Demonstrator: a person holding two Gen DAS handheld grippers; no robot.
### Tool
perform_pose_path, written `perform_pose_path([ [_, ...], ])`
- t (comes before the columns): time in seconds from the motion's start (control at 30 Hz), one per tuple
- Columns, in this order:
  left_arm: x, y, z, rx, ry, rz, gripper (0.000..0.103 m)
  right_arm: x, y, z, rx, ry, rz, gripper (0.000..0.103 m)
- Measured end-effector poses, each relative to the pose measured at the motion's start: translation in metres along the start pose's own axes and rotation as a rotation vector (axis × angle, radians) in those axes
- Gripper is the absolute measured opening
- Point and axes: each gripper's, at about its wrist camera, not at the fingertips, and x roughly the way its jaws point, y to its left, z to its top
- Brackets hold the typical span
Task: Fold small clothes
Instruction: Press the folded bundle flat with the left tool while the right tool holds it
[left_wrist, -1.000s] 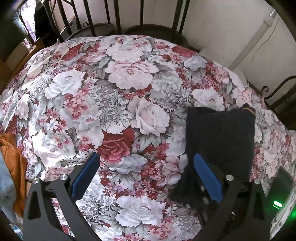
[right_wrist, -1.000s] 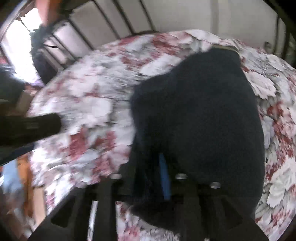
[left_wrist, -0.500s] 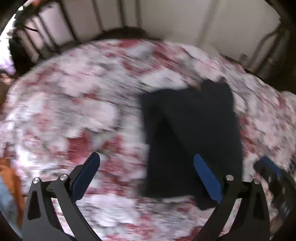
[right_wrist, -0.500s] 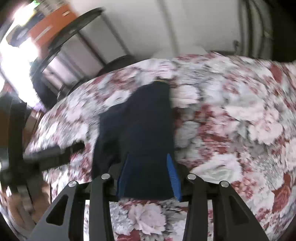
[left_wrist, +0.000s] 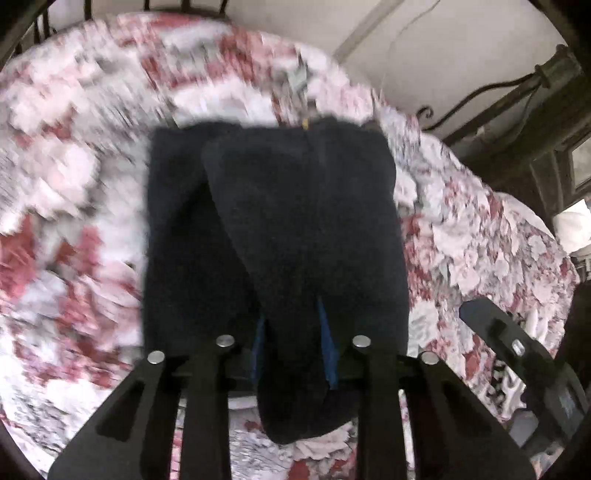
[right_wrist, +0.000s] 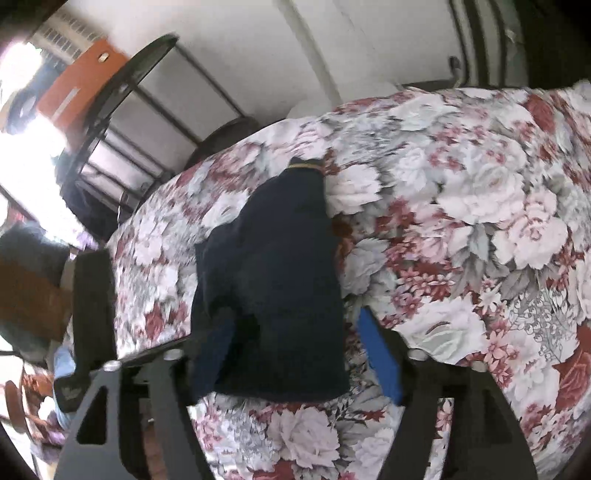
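Left gripper (left_wrist: 291, 347) jaws now closing on near edge of dark garment (left_wrist: 273, 229), wide apart a second ago. Right gripper (right_wrist: 299, 354) jaws opening, letting go. Handover; garment lying on floral bed (right_wrist: 480, 206).

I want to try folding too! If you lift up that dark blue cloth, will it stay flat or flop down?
It will probably flop. The dark blue cloth already lies in soft overlapping layers on the flowery bedspread, so it bends easily. Where the left gripper is closing on it, the fabric bunches and a lobe sags below, suggesting it is limp and light. It looks fuzzy, so probably not slippery.
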Motion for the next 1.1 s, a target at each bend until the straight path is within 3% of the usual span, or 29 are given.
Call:
perform_pose_path([
  [0.1,-0.036,0.004,0.004,0.0,-0.083,0.009,0.023,0.003,-0.001,0.004,0.016,-0.022,0.02,0.075],
  [0.17,-0.047,0.009,0.003,0.005,-0.099,0.053,0.023,0.006,0.012,0.006,-0.033,-0.038,0.021,0.074],
  [0.27,-0.038,0.033,-0.005,-0.03,-0.031,0.136,0.023,0.019,0.046,0.008,-0.163,-0.061,-0.019,0.066],
  [0.33,-0.027,0.047,-0.009,-0.042,0.009,0.189,0.022,0.036,0.067,0.008,-0.247,-0.073,-0.082,0.063],
  [0.4,-0.007,0.056,-0.012,-0.033,0.052,0.229,0.023,0.071,0.078,0.003,-0.32,-0.018,-0.187,0.061],
  [0.5,0.013,0.054,-0.012,0.009,0.073,0.307,0.034,0.12,0.056,-0.002,-0.269,0.048,-0.29,0.061],
  [0.53,0.016,0.055,-0.009,-0.001,0.07,0.325,0.049,0.125,0.04,0.001,-0.211,0.046,-0.303,0.073],
  [0.57,0.017,0.059,-0.007,-0.022,0.068,0.34,0.061,0.129,0.024,0.005,-0.154,0.058,-0.282,0.085],
  [0.63,0.02,0.068,-0.002,-0.074,0.081,0.327,0.07,0.13,0.017,0.01,-0.141,0.084,-0.247,0.085],
  [0.7,0.02,0.075,0.0,-0.112,0.091,0.309,0.072,0.12,0.024,0.015,-0.175,0.069,-0.258,0.082],
  [0.77,0.014,0.081,0.003,-0.142,0.105,0.291,0.072,0.102,0.026,0.02,-0.151,0.028,-0.238,0.054],
  [0.87,0.001,0.085,0.007,-0.156,0.089,0.269,0.07,0.08,0.03,0.03,-0.058,-0.037,-0.087,0.046],
  [0.97,-0.015,0.087,0.013,-0.139,0.041,0.29,0.07,0.077,0.062,0.026,-0.138,-0.031,0.009,0.038],
  [1.03,-0.018,0.084,0.017,-0.116,0.023,0.313,0.07,0.079,0.083,0.009,-0.237,-0.02,0.007,0.038],
  [1.1,-0.014,0.083,0.018,-0.086,0.027,0.343,0.071,0.094,0.095,-0.017,-0.345,0.031,-0.052,0.039],
])
